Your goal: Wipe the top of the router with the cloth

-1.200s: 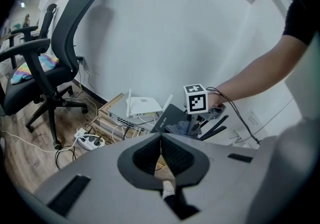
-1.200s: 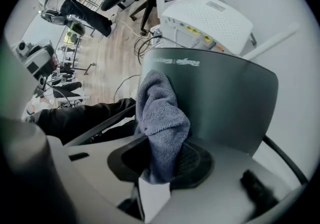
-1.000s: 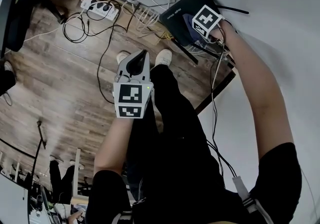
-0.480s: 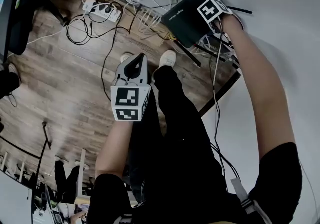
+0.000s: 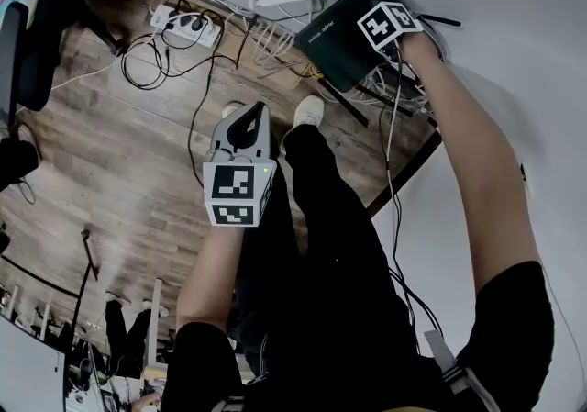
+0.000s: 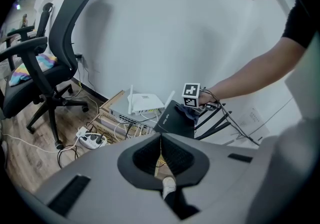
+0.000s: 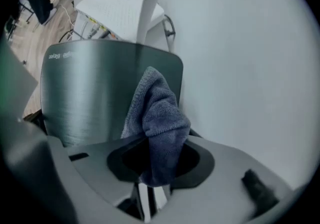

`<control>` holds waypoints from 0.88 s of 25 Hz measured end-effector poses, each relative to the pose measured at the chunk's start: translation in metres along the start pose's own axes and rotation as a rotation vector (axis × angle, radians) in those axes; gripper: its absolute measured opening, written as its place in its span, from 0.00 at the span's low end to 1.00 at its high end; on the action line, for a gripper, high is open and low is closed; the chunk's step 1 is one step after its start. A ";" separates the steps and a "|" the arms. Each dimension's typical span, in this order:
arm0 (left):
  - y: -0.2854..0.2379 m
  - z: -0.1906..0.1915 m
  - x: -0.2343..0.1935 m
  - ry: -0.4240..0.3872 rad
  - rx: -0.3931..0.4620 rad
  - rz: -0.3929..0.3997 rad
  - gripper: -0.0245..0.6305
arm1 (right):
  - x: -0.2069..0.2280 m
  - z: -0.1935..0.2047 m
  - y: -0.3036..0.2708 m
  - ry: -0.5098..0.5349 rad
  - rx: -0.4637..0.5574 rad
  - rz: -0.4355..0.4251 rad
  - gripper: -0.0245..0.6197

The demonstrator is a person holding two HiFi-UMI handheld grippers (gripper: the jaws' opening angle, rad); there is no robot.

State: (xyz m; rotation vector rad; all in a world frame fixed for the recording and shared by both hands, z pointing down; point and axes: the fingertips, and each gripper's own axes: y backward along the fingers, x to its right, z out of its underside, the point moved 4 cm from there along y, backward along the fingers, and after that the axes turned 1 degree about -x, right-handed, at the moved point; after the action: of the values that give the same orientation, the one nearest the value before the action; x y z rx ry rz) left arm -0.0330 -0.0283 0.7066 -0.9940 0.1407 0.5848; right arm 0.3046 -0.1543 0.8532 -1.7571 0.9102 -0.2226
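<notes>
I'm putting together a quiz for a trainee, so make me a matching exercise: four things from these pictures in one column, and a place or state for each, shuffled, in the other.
1. cloth
2. black router
3. power strip
4. left claw

A. lying on the wooden floor
B. shut, holding nothing
C. pinched in the right claw
D. under the cloth, by the wall

Pairs: 1-C, 2-D, 3-A, 4-B
</notes>
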 end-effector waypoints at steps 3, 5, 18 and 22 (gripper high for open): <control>0.001 0.000 -0.011 0.020 0.002 -0.018 0.06 | 0.002 -0.019 0.012 0.025 0.158 0.059 0.21; 0.003 0.001 -0.017 0.026 0.000 -0.030 0.06 | 0.003 -0.032 0.020 0.034 0.220 0.089 0.21; 0.003 0.013 -0.021 0.025 -0.023 -0.022 0.06 | 0.019 -0.076 0.034 0.102 0.410 0.202 0.21; 0.000 0.011 -0.017 0.021 -0.023 -0.005 0.06 | 0.022 -0.077 0.036 0.106 0.431 0.224 0.21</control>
State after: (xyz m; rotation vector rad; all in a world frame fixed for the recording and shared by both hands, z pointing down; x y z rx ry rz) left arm -0.0490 -0.0263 0.7189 -1.0231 0.1503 0.5724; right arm 0.2606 -0.2297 0.8456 -1.2464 1.0403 -0.3404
